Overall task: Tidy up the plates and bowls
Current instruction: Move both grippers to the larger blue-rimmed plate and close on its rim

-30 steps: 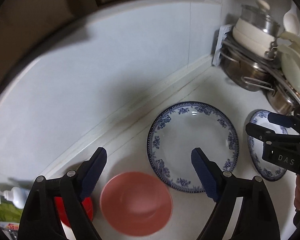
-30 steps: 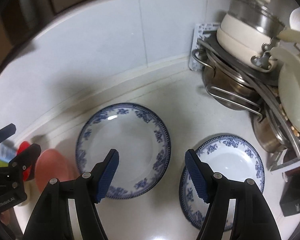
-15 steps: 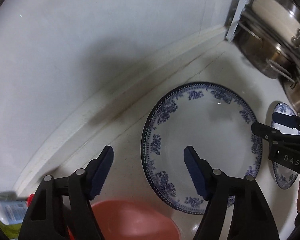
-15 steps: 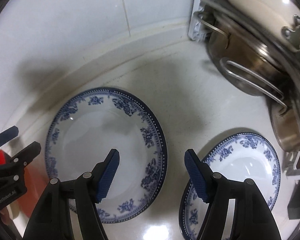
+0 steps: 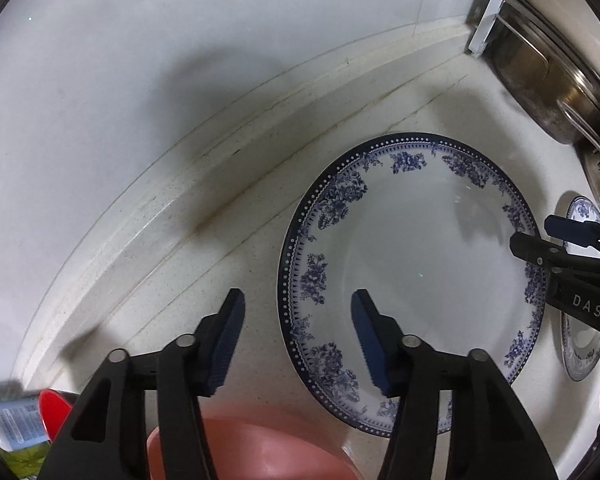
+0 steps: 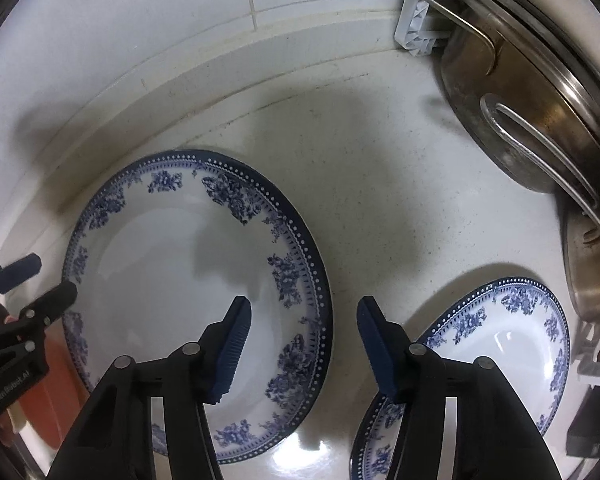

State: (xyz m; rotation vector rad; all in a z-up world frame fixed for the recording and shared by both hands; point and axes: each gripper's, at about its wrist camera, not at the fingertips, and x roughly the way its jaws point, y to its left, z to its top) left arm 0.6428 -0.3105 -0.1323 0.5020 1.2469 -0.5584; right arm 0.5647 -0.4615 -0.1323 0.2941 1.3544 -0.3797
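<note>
A large white plate with a blue flower rim [image 5: 412, 264] [image 6: 180, 272] lies flat on the counter. My left gripper [image 5: 298, 336] points down over its left rim. The jaws are closing with the rim between them, and the pads stand apart from it. My right gripper [image 6: 304, 340] straddles the plate's right rim the same way, its jaws closing and not touching. Each gripper shows in the other's view, the right gripper [image 5: 534, 234] and the left gripper [image 6: 54, 274]. A smaller plate of the same pattern [image 6: 500, 344] [image 5: 580, 356] lies to the right. A pink bowl [image 5: 260, 452] sits at the near left.
Steel pots and lids [image 6: 532, 128] [image 5: 556, 80] are stacked on a rack at the right, close to the small plate. The tiled wall and its raised ledge [image 5: 180, 208] run behind the plates. A red item [image 5: 52, 404] and a bottle [image 5: 12, 420] stand at the far left.
Both grippers have come down close over the large plate and tilted more steeply. Their jaws have narrowed around its two opposite rims. The plates have not moved.
</note>
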